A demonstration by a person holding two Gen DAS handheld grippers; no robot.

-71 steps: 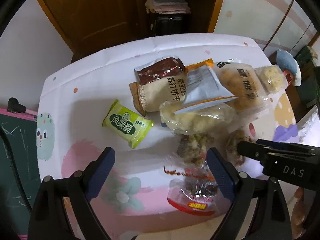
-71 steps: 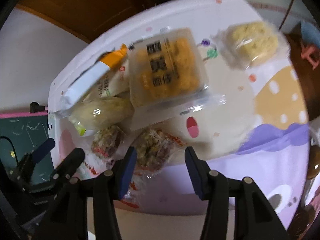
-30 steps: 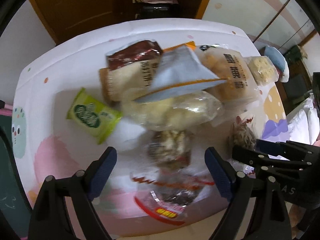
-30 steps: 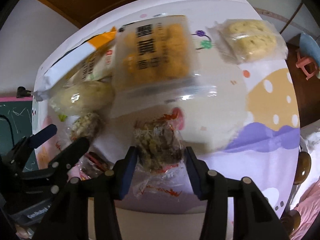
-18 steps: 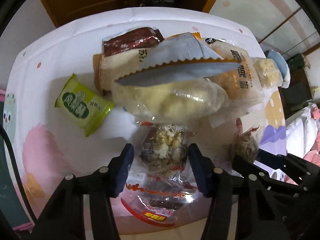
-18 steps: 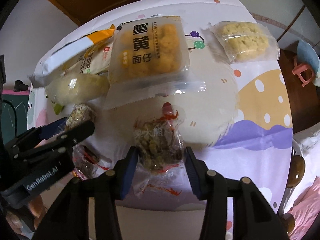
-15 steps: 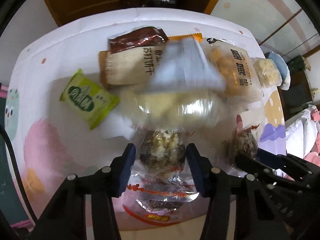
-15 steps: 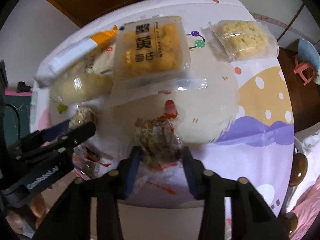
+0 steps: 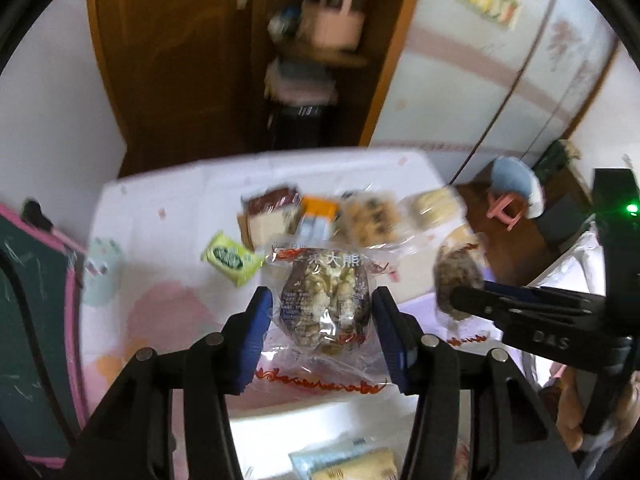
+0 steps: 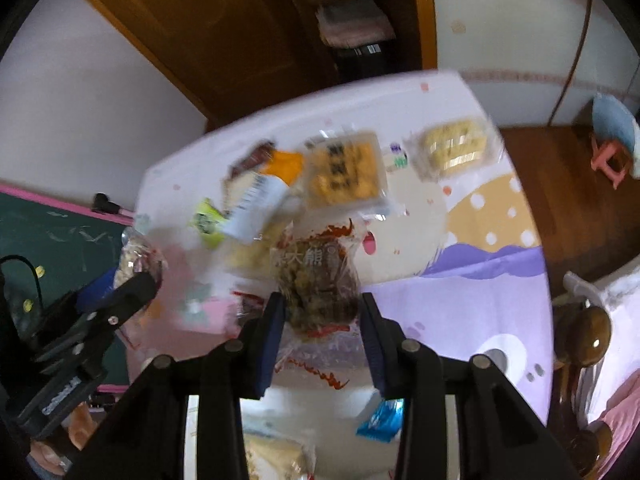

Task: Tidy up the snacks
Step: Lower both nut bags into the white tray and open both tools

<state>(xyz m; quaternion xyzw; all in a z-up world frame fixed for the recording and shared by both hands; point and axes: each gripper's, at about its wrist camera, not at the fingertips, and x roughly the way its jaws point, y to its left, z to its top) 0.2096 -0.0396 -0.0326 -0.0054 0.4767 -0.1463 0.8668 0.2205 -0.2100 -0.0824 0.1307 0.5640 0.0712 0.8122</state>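
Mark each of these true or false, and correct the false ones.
1. The left hand-held gripper is clamped on a clear-wrapped nut snack. True.
2. The right hand-held gripper is empty. False: it grips a darker clear-wrapped snack.
3. The green packet lies on the table. True.
4. The green packet sits on top of the orange-labelled pack. False: it lies apart, on the tablecloth beside the pile.
5. Both held snacks rest on the table. False: both are lifted clear.
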